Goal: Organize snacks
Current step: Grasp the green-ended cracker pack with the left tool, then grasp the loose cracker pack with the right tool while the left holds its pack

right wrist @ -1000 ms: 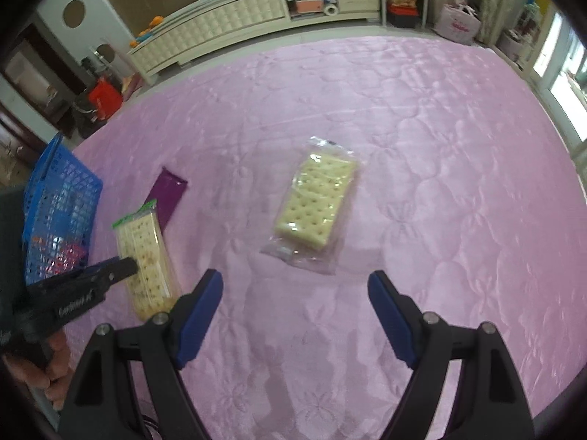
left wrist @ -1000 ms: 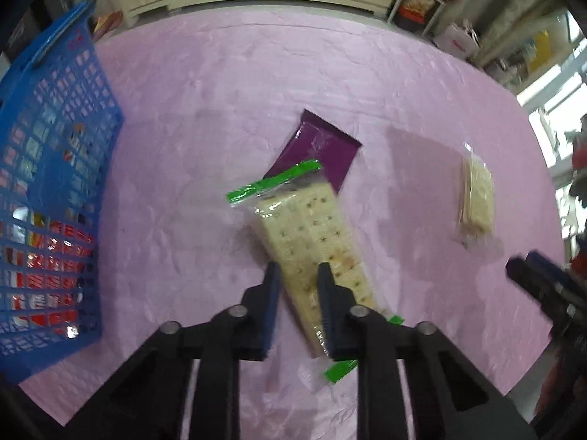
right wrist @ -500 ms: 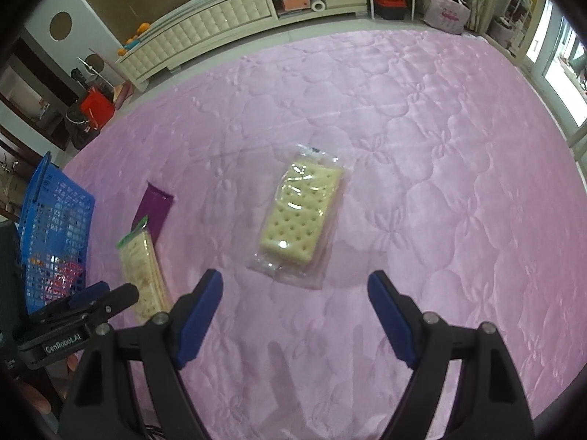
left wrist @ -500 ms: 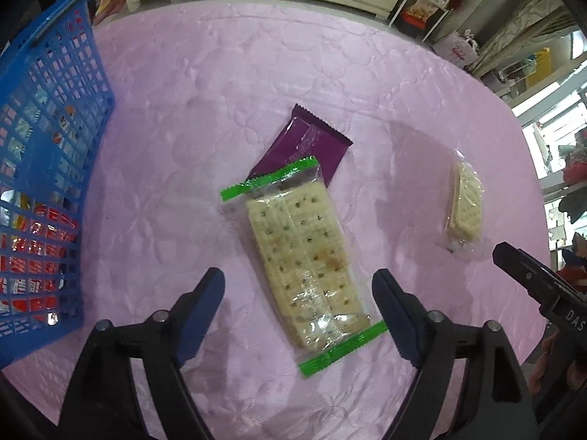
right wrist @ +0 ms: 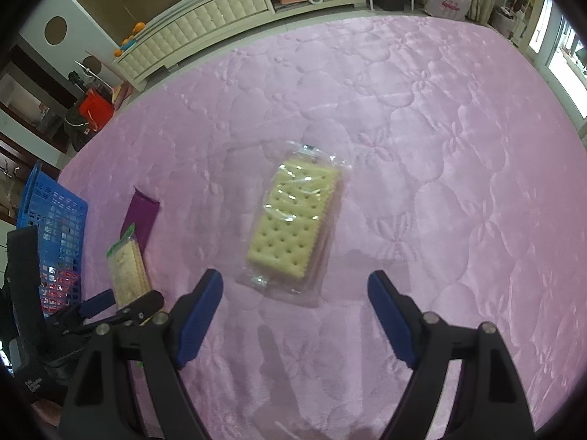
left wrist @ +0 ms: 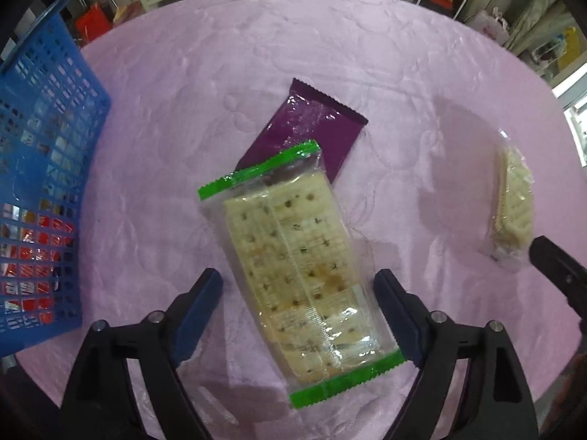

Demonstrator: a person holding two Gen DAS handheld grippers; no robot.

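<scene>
A green-ended cracker pack (left wrist: 293,256) lies flat on the pink quilt, its far end overlapping a purple snack packet (left wrist: 312,128). My left gripper (left wrist: 297,286) points down over the pack. Its jaws are opening, and the pack's near half lies between them with neither pad pressing on it. A clear-wrapped cracker pack (right wrist: 293,223) lies just beyond my right gripper (right wrist: 295,286), which is open and holds nothing. That clear pack (left wrist: 513,205) also shows at the right of the left wrist view. The green-ended pack (right wrist: 126,271) sits under the left gripper (right wrist: 121,302) in the right wrist view.
A blue mesh basket (left wrist: 44,146) holding several red packets stands at the quilt's left edge. Its wall (right wrist: 55,220) also shows at the left of the right wrist view. A cream cabinet (right wrist: 205,22) and floor clutter lie beyond the far edge.
My left gripper's jaws went from shut to wide apart and dropped closer over the green-ended pack. The right gripper edged slightly toward the clear pack, still open.
</scene>
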